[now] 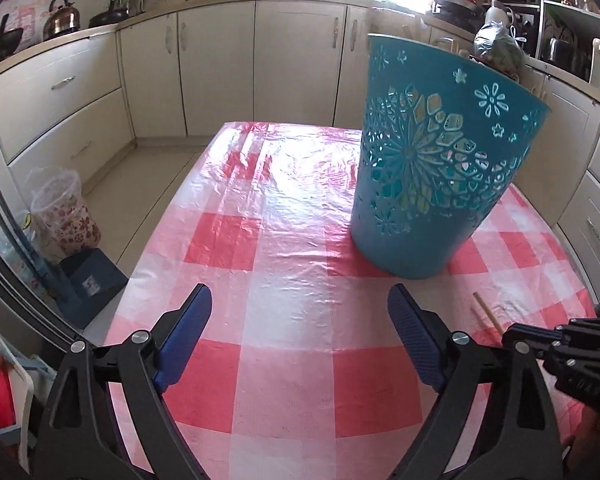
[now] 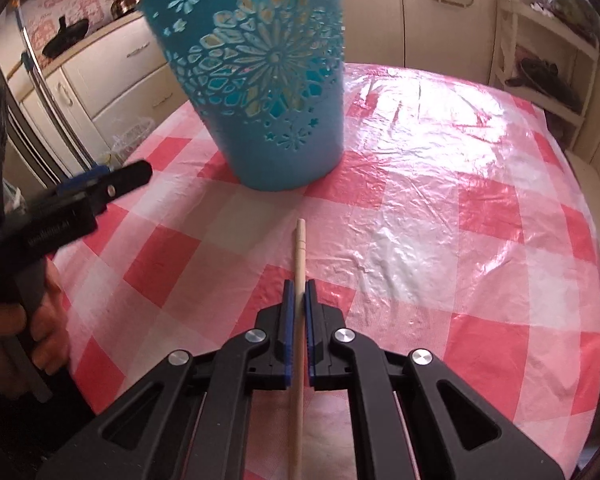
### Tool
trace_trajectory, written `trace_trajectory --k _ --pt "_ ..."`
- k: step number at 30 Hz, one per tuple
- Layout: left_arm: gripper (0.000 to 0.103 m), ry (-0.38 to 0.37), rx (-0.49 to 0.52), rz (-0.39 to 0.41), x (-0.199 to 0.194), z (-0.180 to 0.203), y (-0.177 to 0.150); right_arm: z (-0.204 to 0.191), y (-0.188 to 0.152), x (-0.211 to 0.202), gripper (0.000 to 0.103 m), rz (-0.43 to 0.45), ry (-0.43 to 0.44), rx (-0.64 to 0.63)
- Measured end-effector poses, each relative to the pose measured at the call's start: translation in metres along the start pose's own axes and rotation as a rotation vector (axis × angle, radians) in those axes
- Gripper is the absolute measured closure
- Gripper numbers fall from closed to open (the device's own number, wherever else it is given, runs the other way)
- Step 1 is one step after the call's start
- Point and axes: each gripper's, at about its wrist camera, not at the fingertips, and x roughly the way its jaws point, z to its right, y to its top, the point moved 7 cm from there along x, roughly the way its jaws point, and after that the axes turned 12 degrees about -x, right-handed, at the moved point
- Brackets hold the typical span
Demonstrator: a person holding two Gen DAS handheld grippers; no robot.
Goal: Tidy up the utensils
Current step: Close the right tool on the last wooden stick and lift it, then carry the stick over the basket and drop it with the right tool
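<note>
A tall teal plastic basket (image 1: 432, 168) with cut-out flower patterns stands upright on the red-and-white checked tablecloth (image 1: 284, 240); it also shows in the right wrist view (image 2: 268, 80). My right gripper (image 2: 299, 292) is shut on a pale wooden chopstick (image 2: 299, 252), whose tip points toward the basket and stops short of its base. That chopstick's tip (image 1: 485, 312) shows at the right of the left wrist view, beside the right gripper (image 1: 512, 334). My left gripper (image 1: 300, 312) is open and empty above the table, left of the basket.
Cream kitchen cabinets (image 1: 220, 72) ring the table. A floral bin (image 1: 64, 216) and a blue box (image 1: 92, 280) stand on the floor to the left. A white shelf unit (image 2: 540, 72) stands beyond the table's far right edge.
</note>
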Motion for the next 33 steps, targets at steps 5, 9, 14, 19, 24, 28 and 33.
trace_trajectory --k 5,9,14,19,24,28,33 --pt "0.014 -0.012 -0.017 -0.010 0.004 0.002 0.003 0.007 0.004 -0.021 0.097 0.091 0.141 0.122" --pt "0.014 -0.011 -0.020 -0.023 0.005 0.002 0.002 0.004 0.009 -0.031 0.097 0.152 0.249 0.171" --pt "0.013 -0.007 -0.023 -0.037 0.007 0.002 0.001 0.002 0.024 -0.050 0.097 0.235 0.350 0.206" --pt "0.013 -0.002 -0.027 -0.044 0.009 0.002 0.000 -0.001 0.057 -0.087 0.097 0.373 0.411 0.232" --pt "0.013 0.002 -0.020 -0.038 0.009 0.003 0.000 -0.007 0.144 -0.127 0.097 0.603 0.386 0.223" --pt "0.012 -0.003 -0.021 -0.037 0.008 0.003 0.000 -0.005 0.203 -0.141 0.097 0.778 0.256 0.185" --pt "0.010 -0.014 -0.024 -0.043 0.008 0.002 0.000 0.009 0.241 -0.110 0.097 0.848 0.126 0.204"
